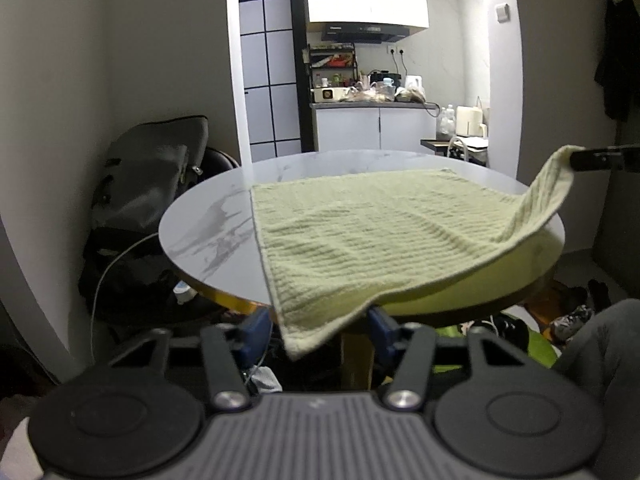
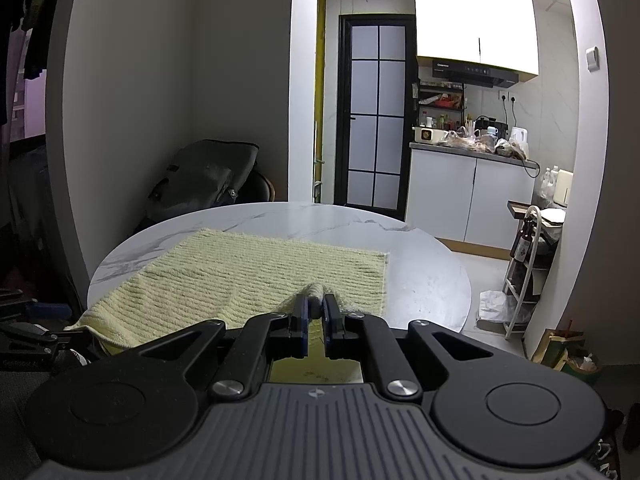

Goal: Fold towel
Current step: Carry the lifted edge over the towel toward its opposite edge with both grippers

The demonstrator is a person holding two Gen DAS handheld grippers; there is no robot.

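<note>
Towel: left claw open around corner; right claw pinches another.

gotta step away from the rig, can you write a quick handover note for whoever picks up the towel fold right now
Right gripper: shut on the near right corner of the towel, which it holds lifted off the table.
Left gripper: jaws apart; the near left corner hangs between them, not pinched.
Towel: pale green, otherwise spread flat on the round marble table, near edge overhanging.
Done: one corner gripped, no fold made.
Left: close the left gripper on its corner, carry both near corners over to the far edge, lay down, then repeat the fold as needed.
</note>
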